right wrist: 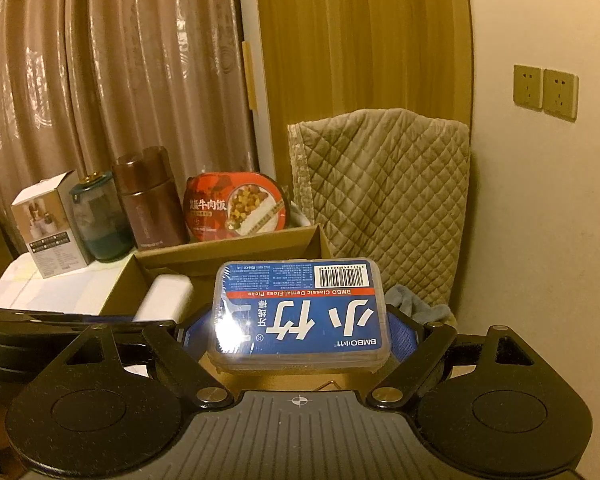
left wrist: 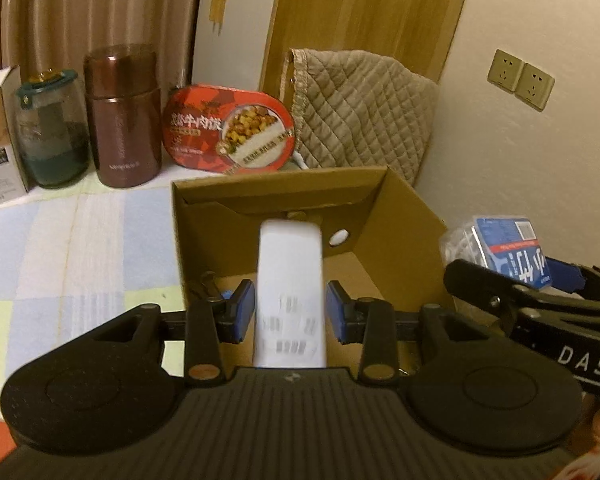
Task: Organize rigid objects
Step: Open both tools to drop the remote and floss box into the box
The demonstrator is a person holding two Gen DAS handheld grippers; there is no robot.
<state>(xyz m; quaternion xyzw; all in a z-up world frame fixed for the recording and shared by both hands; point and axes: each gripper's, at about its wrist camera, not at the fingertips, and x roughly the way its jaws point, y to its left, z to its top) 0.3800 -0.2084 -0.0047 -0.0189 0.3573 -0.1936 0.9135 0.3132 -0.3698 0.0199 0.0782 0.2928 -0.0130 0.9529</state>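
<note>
Left gripper (left wrist: 290, 312): blue-padded jaws sit either side of a white rectangular remote-like object (left wrist: 289, 288); pads look just apart from its sides, so whether they pinch it cannot be told. Object is smooth, white, rounded at the far end, with blurred dark print near the close end; unreadable. It lies lengthwise over the open cardboard box (left wrist: 404, 232), far end pointing at the box's folded inner flap.

Right gripper (right wrist: 300, 336): jaws spread wide and pinching a clear plastic case of dental floss picks (right wrist: 300, 312) by its short ends. Blue label with red band, seen upside down: "BMBO Classic Dental Floss Picks", large white Chinese characters, "BMBO" again at one corner, barcode at the far right corner. Case is held above the near edge of the box, to the right of the white object.

Behind the box, on the pale checked worktop (left wrist: 60, 248): red oval instant-meal tub (left wrist: 228, 128) with Chinese writing, brown vacuum flask (left wrist: 122, 120), glass jar (left wrist: 52, 132) with green lid, white carton (right wrist: 48, 228). Quilted beige cover (right wrist: 388, 200) stands against the wall.
</note>
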